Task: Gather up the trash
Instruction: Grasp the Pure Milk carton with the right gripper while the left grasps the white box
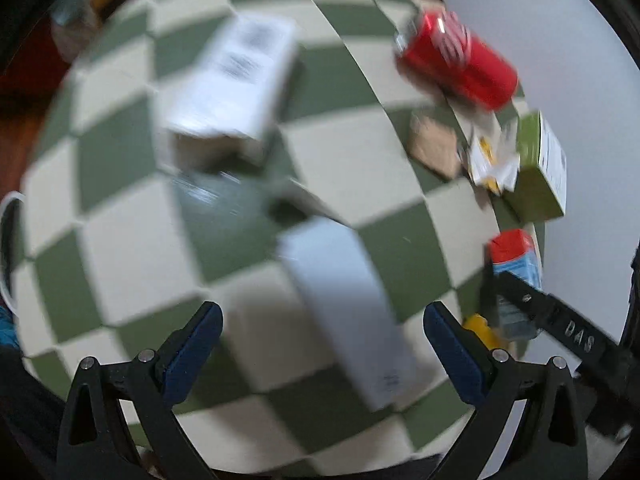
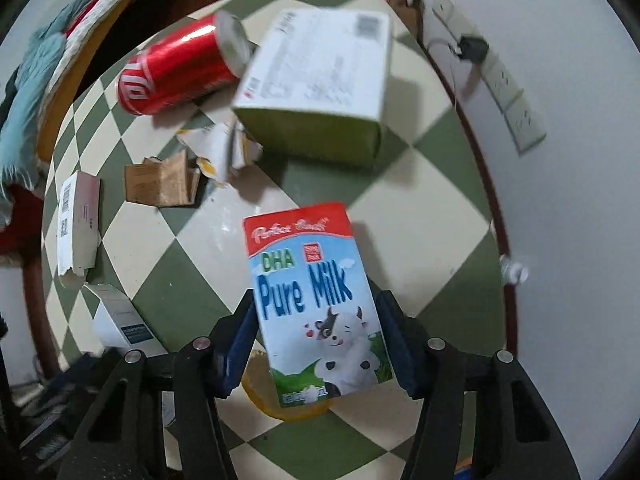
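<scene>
Blue-padded fingers of the right gripper (image 2: 316,344) clamp the milk carton (image 2: 312,304) on both sides, holding it upright above the green-and-cream checkered tabletop (image 2: 424,184). Beyond the carton lie torn paper scraps (image 2: 224,152) and a brown cardboard piece (image 2: 160,184), then a green-sided box (image 2: 320,80) and, left of that box, a red can (image 2: 176,68) on its side. The left gripper (image 1: 322,344) stands wide apart over a white box (image 1: 344,304), not touching it; a second white box (image 1: 232,84) lies farther off, left of the carton.

The left gripper (image 1: 322,340) hangs with fingers spread wide; the right gripper (image 2: 316,344) is clamped on a milk carton (image 2: 310,300).
</scene>
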`<action>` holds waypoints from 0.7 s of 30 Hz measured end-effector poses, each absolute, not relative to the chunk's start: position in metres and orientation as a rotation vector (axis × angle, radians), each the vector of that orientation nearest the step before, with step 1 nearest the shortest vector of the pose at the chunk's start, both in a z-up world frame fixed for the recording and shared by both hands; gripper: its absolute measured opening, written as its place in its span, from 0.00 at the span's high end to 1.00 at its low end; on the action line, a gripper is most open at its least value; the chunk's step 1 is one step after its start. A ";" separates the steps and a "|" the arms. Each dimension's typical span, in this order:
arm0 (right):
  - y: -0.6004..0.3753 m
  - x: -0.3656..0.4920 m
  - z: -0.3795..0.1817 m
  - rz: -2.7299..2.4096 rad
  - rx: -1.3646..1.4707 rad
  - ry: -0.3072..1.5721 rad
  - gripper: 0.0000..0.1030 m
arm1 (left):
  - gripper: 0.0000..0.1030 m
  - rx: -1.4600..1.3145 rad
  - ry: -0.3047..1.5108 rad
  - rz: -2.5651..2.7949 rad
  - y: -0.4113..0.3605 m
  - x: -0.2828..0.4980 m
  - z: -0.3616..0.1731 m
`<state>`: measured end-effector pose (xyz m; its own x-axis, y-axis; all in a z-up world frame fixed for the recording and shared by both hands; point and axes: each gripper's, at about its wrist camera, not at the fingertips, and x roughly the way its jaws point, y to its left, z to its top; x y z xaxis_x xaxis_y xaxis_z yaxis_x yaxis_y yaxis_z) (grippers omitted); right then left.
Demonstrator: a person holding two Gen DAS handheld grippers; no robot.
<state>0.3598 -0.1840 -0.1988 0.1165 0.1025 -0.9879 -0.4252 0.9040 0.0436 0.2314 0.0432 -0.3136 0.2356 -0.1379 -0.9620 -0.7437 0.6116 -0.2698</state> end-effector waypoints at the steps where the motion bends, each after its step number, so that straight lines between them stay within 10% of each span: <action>1: -0.187 0.357 -0.203 0.397 -0.277 1.417 0.41 | 0.10 -0.868 1.302 0.492 0.040 0.235 -0.318; 5: -0.191 0.360 -0.205 0.432 -0.289 1.413 0.39 | 0.60 -0.815 1.281 0.517 0.032 0.242 -0.314; 21: -0.154 0.346 -0.228 0.488 -0.382 1.355 0.46 | 0.70 -0.513 1.279 0.494 0.060 0.227 -0.310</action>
